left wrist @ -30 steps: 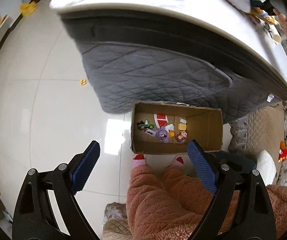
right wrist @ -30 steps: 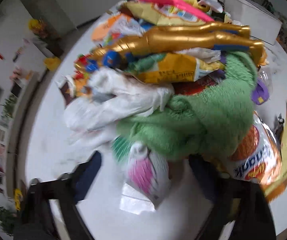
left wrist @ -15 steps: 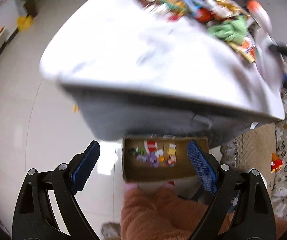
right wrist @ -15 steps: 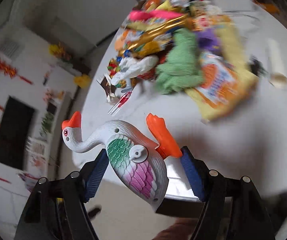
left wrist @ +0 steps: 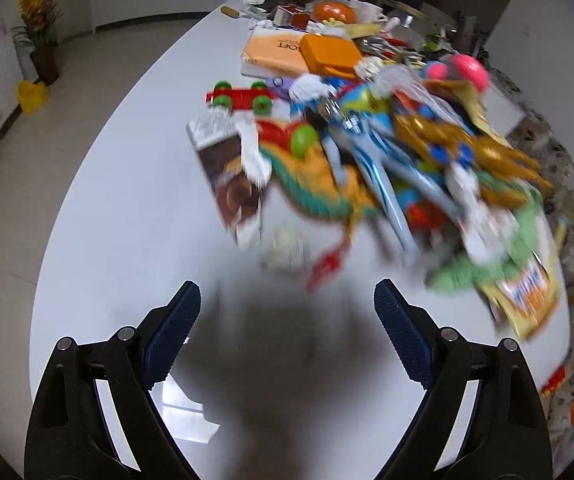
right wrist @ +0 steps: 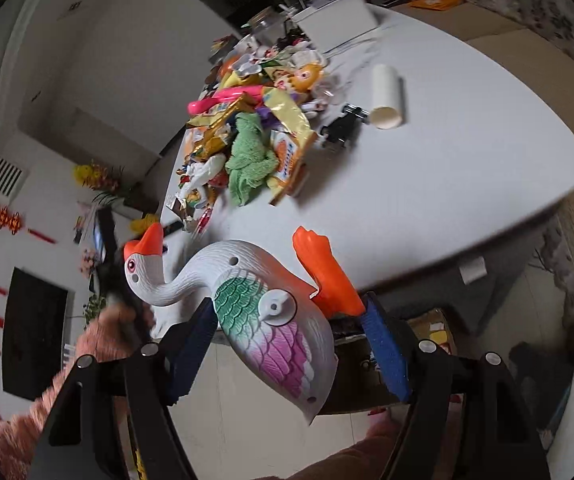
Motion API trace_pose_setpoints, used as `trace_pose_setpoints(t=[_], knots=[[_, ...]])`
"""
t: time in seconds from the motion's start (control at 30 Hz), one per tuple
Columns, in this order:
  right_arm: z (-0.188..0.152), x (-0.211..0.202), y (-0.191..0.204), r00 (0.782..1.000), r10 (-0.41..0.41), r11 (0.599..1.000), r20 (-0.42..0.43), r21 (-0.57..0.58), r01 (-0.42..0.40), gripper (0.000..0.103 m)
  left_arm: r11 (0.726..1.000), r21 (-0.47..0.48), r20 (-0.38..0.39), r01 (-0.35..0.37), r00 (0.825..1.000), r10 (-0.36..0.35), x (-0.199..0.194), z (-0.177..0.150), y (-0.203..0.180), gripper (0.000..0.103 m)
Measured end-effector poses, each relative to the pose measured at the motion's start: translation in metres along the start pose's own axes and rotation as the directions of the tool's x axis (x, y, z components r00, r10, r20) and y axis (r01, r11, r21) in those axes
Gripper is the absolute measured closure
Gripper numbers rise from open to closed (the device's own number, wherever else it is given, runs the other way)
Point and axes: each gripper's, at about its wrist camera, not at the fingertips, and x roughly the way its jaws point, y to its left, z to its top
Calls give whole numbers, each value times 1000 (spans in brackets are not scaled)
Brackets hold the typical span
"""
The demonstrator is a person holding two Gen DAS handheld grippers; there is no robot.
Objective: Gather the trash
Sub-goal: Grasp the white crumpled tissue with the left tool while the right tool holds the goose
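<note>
The right gripper (right wrist: 287,344) is pinching a plastic toy goose (right wrist: 263,312) by its body, both blue pads pressing against its sides, with the orange-beaked head pointing left and the orange feet pointing up to the right. The goose is hanging just off the near edge of the white table (right wrist: 467,168), above the floor, and an open cardboard box (right wrist: 433,330) is sitting under the table edge behind the right finger. The left gripper (left wrist: 287,340) is standing spread with nothing between its blue pads; its jaws have just been closing slightly. It is hovering over the bare near part of the table (left wrist: 127,240). The clutter pile (left wrist: 387,160) is lying on the far right part of the tabletop, blurred by motion. A brown wrapper (left wrist: 231,176) is lying at the pile's left edge, and a small crumpled white scrap (left wrist: 283,248) is lying nearest the left gripper.
</note>
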Motion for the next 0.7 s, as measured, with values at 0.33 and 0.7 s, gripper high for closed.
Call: trace_pose_setpoints(t=[0.33,0.7], knots=[[-19,-9,-2,1000,-4,1000,0,21,4,31,1000,-24,-49,20,999,-21,14,11,6,76],[-18,20,26,994,2,991,-108,-134,-16,31,971,122,21,204,978,-208,-121,-82,-7,76]])
